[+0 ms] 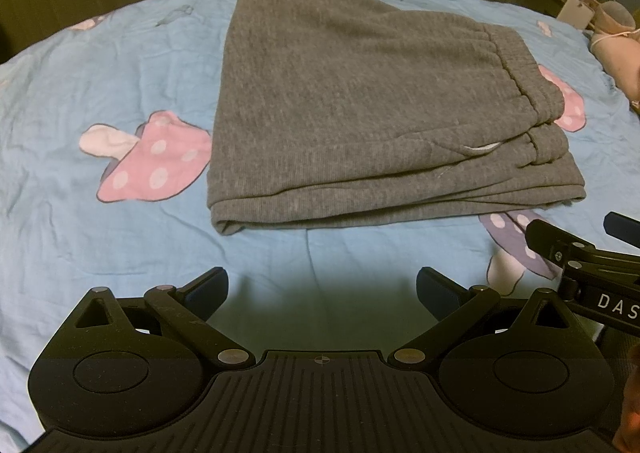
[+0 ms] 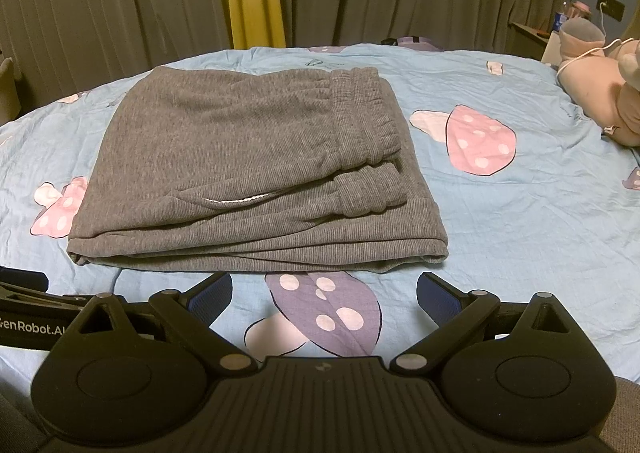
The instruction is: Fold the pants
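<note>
Pants are seen already folded into a compact grey stack in the middle of both frames, laid on the blue mushroom-print bedsheet with the elastic waistband and a cuff showing at the right of the stack. Both tongs are held wide apart with nothing in them, the left gripper and right gripper parked at the bottom of their frames, just short of the near edge. Folding looks pretty much finished, so probably only a last smoothing or one more fold is called for, if anything.
</note>
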